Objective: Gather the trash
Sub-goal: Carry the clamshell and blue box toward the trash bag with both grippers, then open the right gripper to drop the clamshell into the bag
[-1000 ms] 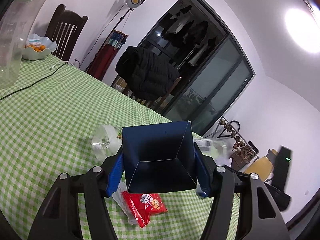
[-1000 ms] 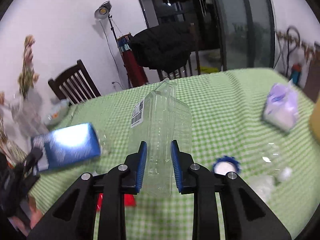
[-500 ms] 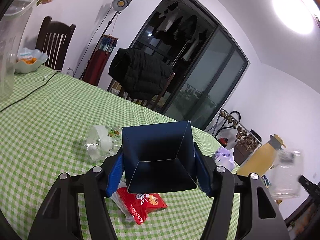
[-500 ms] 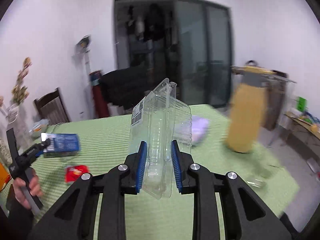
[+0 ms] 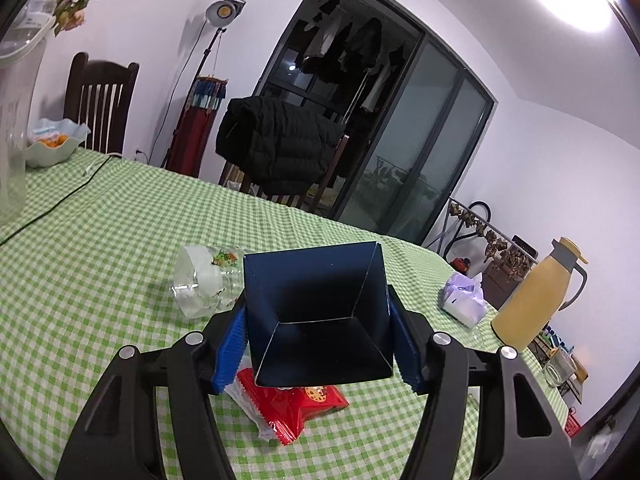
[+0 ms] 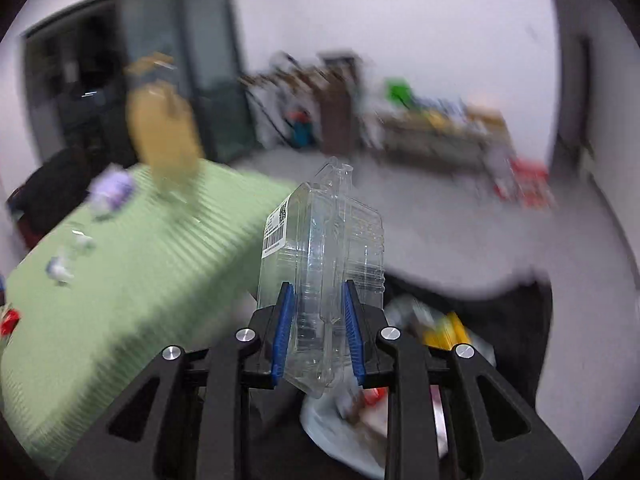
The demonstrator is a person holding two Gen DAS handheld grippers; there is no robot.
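Right gripper is clamping a clear plastic clamshell above the bin bag, which is already holding waste. Left gripper is gripping a dark blue carton over the table. Red snack wrapper, plastic bottle and tissue pack are awaiting pickup.

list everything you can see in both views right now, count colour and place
box: 1, dark blue, held in left tongs
clamshell container: 1, clear, held in right tongs
snack wrapper: 1, red, on table under the box
bottle: 1, clear, lying on table
tissue pack: 1, lilac, far table side
thermos jug: 1, yellow, table edge
bowl: 1, pale, far left
table: 1, green check cloth
trash bag: 1, black, below the clamshell
left tongs: 1, black and blue
right tongs: 1, black and blue
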